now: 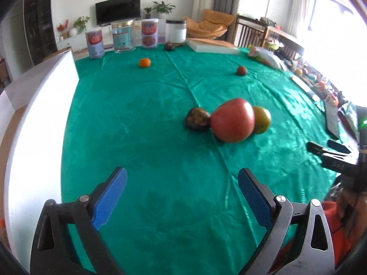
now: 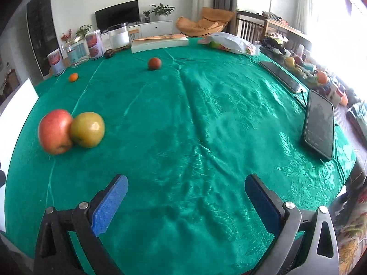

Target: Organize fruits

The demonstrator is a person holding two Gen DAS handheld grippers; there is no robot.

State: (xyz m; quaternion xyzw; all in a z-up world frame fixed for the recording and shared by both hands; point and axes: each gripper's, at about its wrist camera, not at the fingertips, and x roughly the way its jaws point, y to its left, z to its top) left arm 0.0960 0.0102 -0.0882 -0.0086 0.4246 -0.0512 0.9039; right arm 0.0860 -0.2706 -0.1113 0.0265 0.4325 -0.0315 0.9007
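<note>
On the green tablecloth (image 1: 160, 114) a red apple (image 1: 232, 120) lies between a dark wrinkled fruit (image 1: 197, 119) and a yellow-green fruit (image 1: 261, 119), all three touching. A small orange (image 1: 144, 62) and a brownish-red fruit (image 1: 241, 70) lie farther back. My left gripper (image 1: 182, 185) is open, empty, short of the cluster. The right wrist view shows the apple (image 2: 55, 131) and the yellow-green fruit (image 2: 87, 129) at left, the brownish-red fruit (image 2: 154, 63) and the orange (image 2: 73, 77) beyond. My right gripper (image 2: 186, 191) is open over bare cloth, empty.
Tins and jars (image 1: 123, 36) stand along the far edge beside a flat white box (image 1: 213, 45). A white foam board (image 1: 39, 114) lines the left side. A phone (image 2: 320, 123), a dark tablet (image 2: 279, 75) and a plastic bag (image 2: 231, 42) lie at right.
</note>
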